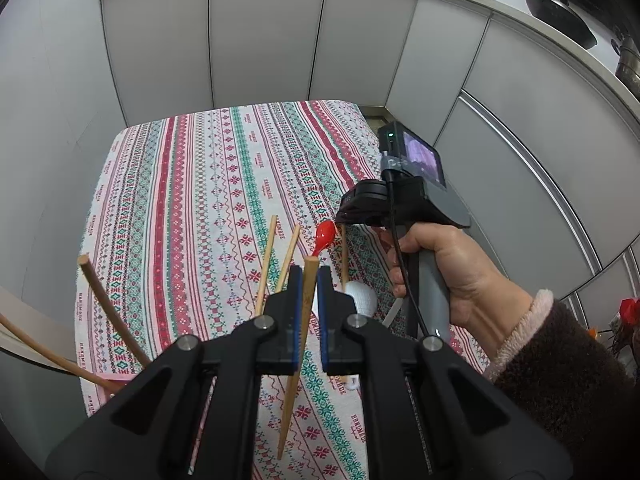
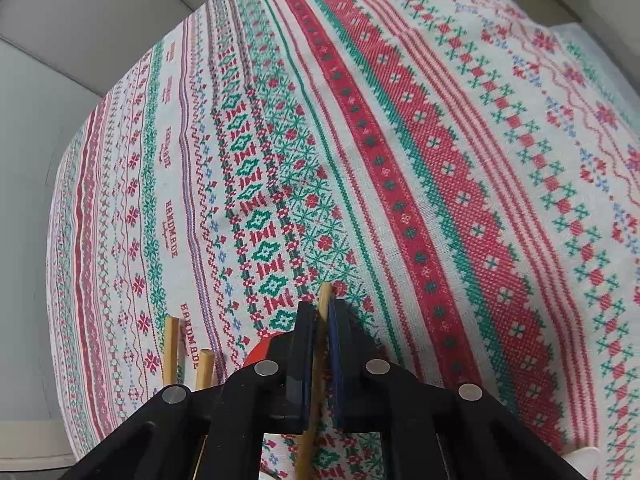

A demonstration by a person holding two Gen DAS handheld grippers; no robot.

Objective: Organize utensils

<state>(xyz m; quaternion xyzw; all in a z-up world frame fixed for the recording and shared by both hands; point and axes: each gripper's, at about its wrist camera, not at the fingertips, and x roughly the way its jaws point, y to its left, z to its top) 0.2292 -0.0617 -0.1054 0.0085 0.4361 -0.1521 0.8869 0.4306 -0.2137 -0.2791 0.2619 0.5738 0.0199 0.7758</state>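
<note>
- Your left gripper [image 1: 309, 280] pinches one wooden chopstick [image 1: 298, 344] above the cloth-covered surface [image 1: 200, 184].
- Your right gripper [image 2: 320, 320] clamps another chopstick [image 2: 320, 360]; lower it upright beside the red spoon [image 1: 323, 236].

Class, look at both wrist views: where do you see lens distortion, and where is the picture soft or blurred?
Left wrist view: fisheye bends the cabinet panels into curves, corners go black, and the left gripper holding a chopstick looks sharp. Right wrist view: the tablecloth bulges like a dome, its weave is crisp mid-frame and softer at the edges; the right gripper looks slightly soft.
</note>
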